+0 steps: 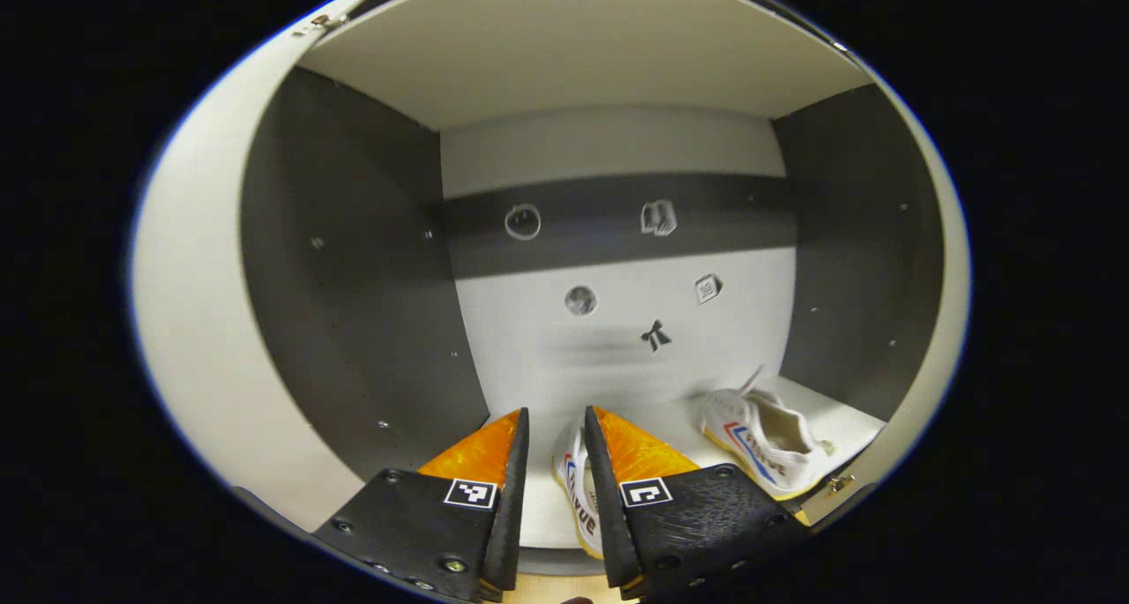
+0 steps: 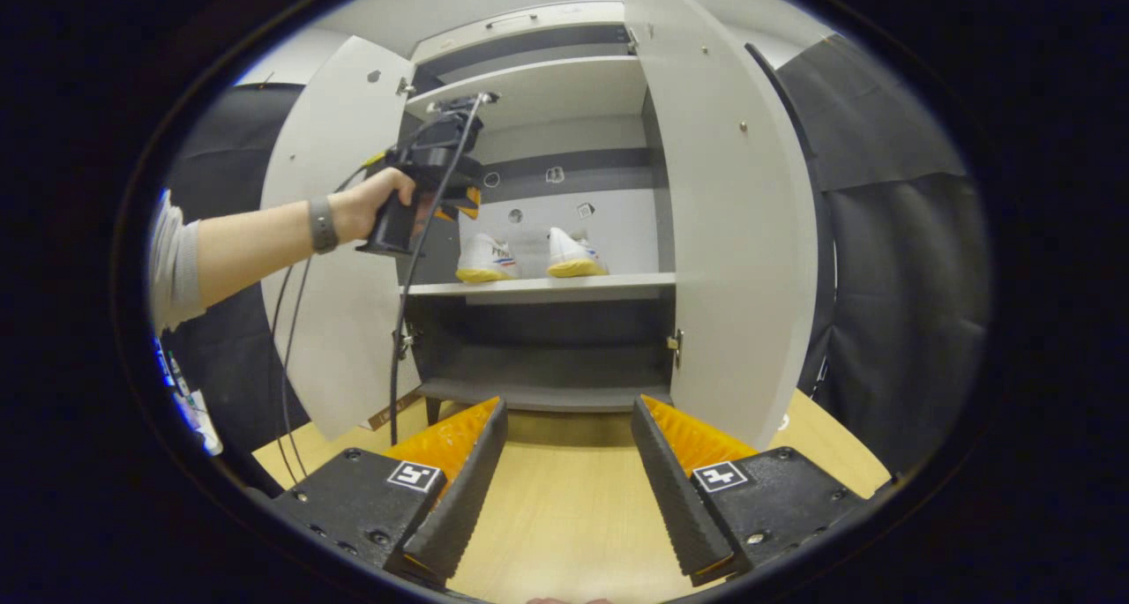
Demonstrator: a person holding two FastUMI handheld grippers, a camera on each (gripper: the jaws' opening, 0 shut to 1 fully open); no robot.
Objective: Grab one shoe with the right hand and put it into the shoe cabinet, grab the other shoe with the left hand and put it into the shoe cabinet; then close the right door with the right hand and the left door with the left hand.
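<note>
Both shoes sit side by side on the shoe cabinet shelf, left shoe and right shoe, toes facing out. Left gripper is raised at the shelf opening, jaws slightly apart, empty, the left shoe just beyond them. Right gripper hangs back over the wooden surface, jaws wide apart, both doors open.

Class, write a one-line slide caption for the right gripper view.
Both white shoes sit on the cabinet shelf, doors open; the left gripper is at the opening, right gripper open above the table.
</note>
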